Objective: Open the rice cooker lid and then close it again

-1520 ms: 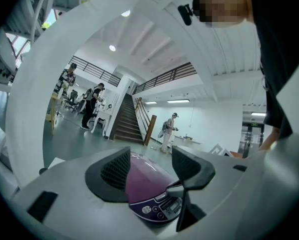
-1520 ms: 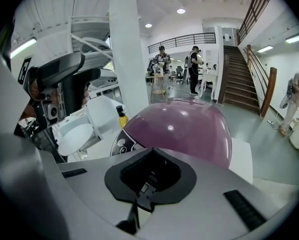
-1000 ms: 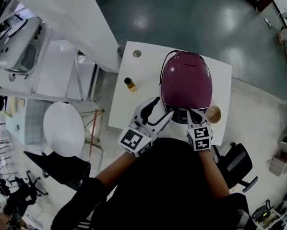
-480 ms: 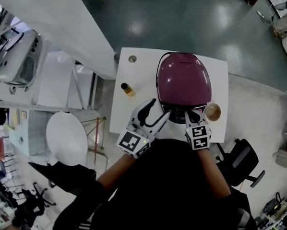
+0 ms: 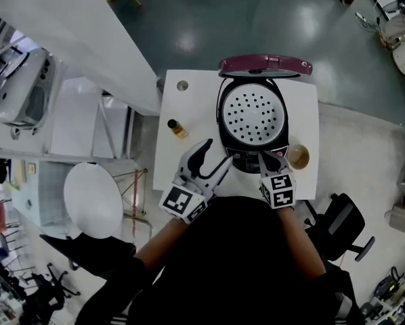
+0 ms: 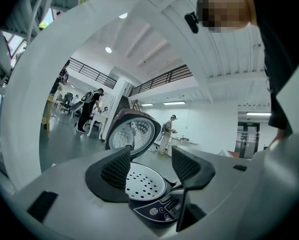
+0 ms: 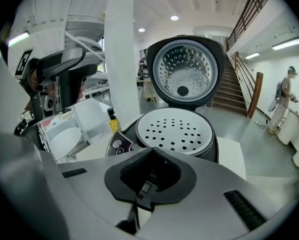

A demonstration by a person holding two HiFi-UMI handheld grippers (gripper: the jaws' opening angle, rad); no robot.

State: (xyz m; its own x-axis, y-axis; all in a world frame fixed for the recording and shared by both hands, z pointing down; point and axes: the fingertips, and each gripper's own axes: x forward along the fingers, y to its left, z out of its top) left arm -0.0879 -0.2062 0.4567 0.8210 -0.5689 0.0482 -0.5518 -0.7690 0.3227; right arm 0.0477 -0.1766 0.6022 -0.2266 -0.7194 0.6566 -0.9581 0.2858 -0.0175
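The maroon rice cooker (image 5: 224, 124) stands on a white table (image 5: 189, 107) with its lid (image 5: 265, 65) raised upright at the back. A white perforated tray (image 5: 253, 114) shows inside the pot. My right gripper (image 5: 265, 156) is shut, its tips at the cooker's front edge by the control panel (image 5: 246, 160), holding nothing. In the right gripper view the shut right gripper (image 7: 150, 154) points at the tray (image 7: 174, 129) and the lid's inner side (image 7: 185, 71). My left gripper (image 5: 216, 156) is open at the cooker's front left corner. In the left gripper view the left gripper (image 6: 149, 159) frames the tray (image 6: 144, 181), apart from it.
A small amber bottle (image 5: 177, 127) stands left of the cooker and a tan bowl (image 5: 299, 156) sits at its front right. A round white side table (image 5: 93, 198) is at the left, a black chair (image 5: 341, 229) at the right. People stand far off in the hall.
The lid was down over the pot in both earlier frames and now stands upright, baring the white tray. Both grippers have stayed where they were.
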